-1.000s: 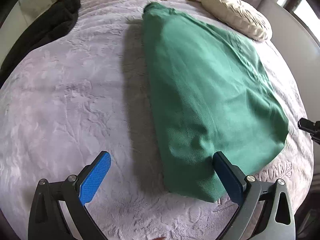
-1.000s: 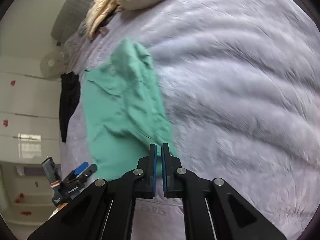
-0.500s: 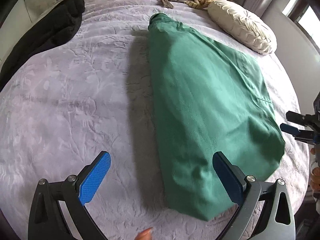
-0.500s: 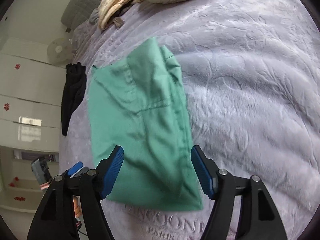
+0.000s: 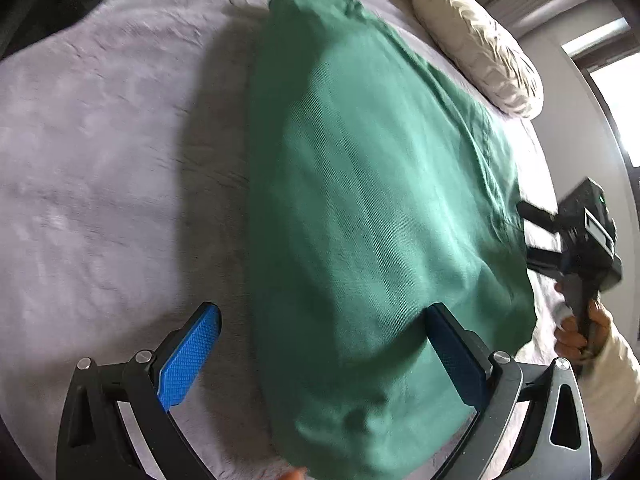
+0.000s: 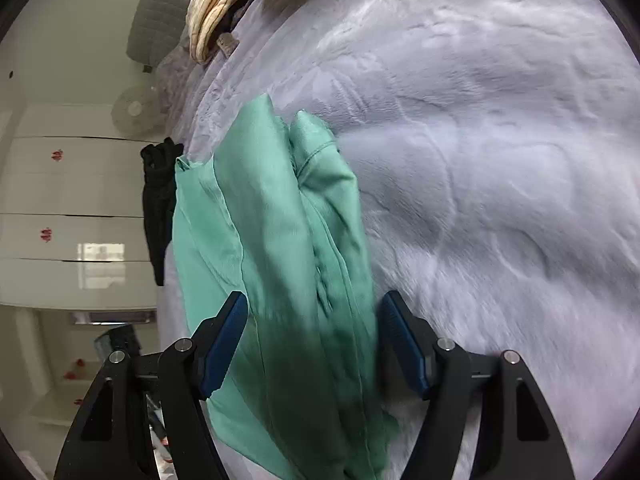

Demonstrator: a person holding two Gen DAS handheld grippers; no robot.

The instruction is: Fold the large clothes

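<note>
A green garment (image 5: 360, 200) lies folded lengthwise on the lilac bedspread (image 5: 100, 160), narrow end far, wide end near. My left gripper (image 5: 320, 344) is open, its jaws straddling the garment's near end close above it. My right gripper (image 6: 314, 340) is open, with the garment's edge (image 6: 280, 240) between its jaws. The right gripper also shows in the left wrist view (image 5: 576, 232) at the garment's right side, held by a hand.
A cream pillow (image 5: 480, 48) and a beige blanket (image 6: 216, 4) lie at the head of the bed. A black garment (image 6: 158, 200) hangs at the bed's far side. White cabinets (image 6: 60, 200) stand beyond it. A wall (image 5: 580, 120) runs along the right.
My right gripper opened from shut and came down over the garment's edge. My left gripper moved forward and lower, so the garment's near end now sits between its jaws.
</note>
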